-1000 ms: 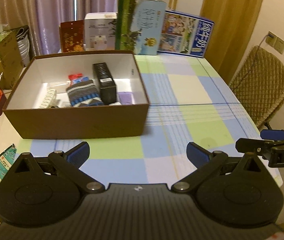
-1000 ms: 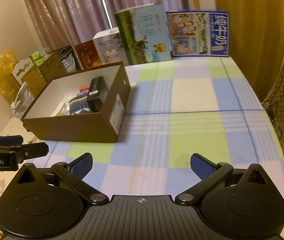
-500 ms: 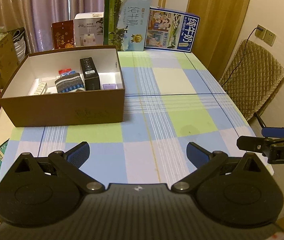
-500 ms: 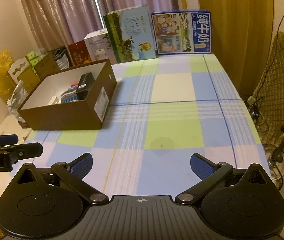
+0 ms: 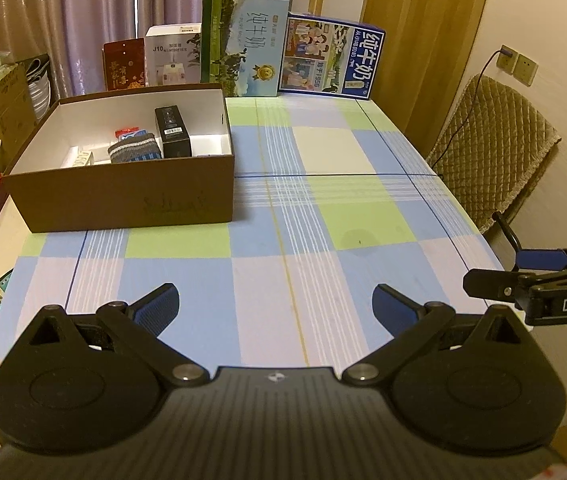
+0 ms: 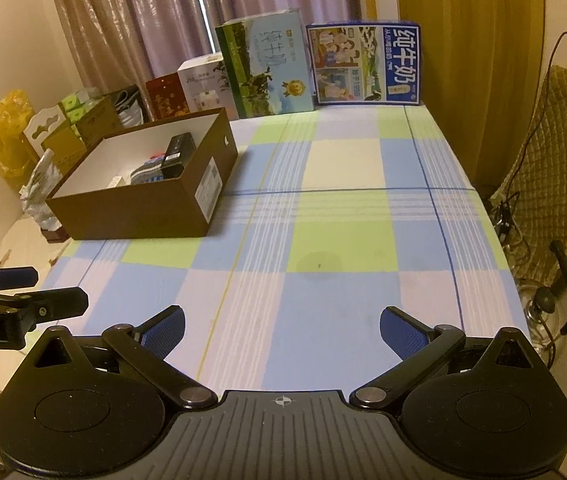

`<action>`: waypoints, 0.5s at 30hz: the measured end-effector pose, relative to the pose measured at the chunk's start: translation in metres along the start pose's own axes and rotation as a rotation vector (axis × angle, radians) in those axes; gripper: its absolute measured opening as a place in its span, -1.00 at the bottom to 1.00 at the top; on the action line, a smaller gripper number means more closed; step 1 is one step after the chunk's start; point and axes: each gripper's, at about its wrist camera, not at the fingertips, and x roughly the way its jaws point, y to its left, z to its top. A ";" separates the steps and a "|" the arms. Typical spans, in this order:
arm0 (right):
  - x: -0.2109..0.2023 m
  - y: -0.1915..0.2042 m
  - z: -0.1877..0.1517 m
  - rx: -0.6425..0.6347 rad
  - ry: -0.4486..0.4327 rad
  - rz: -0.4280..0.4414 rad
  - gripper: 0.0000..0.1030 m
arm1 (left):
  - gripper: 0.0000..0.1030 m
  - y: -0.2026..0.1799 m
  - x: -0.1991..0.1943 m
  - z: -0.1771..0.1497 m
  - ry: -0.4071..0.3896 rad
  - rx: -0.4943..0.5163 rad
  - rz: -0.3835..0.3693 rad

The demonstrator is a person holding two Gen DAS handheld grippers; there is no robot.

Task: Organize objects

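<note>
I hold the left gripper (image 5: 275, 300) wide open and empty above the counter's near edge, its blue pads spread apart over the checked cloth (image 5: 323, 208), while the right gripper (image 6: 281, 324) hangs beside it over the same edge, likewise fully spread with nothing between its fingers. Each camera catches the other tool at the margin of its view, level with mine and well apart. Ahead of both, the cloth lies bare across the middle of the counter; I see no loose item on it waiting to be collected. The brown box (image 5: 123, 196) sits toward the counter's left edge, about halfway back, well apart from either gripper and nearer the left one. Inside it rest a black rectangular case (image 5: 172, 131), a grey-and-blue striped knit piece (image 5: 135, 151) just beside that, a small red packet (image 5: 127, 133) behind the knit, and a pale carton (image 5: 81, 158) at the left. Tall cartons (image 5: 243, 44) stand in a row along the far edge. My reading is that the sorting is finished or very nearly so, with both tools at rest; any next move would call for finding a stray object beyond the cloth, since none shows here.
</note>
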 end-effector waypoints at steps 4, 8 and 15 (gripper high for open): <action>-0.004 0.002 -0.007 -0.004 0.002 0.000 0.96 | 0.97 -0.002 -0.003 -0.005 0.001 0.000 0.001; -0.009 0.002 -0.013 0.000 0.003 0.001 0.96 | 0.97 -0.005 -0.009 -0.012 0.001 0.005 -0.001; -0.017 0.002 -0.022 0.008 0.002 -0.003 0.96 | 0.97 -0.011 -0.014 -0.019 0.004 0.016 -0.008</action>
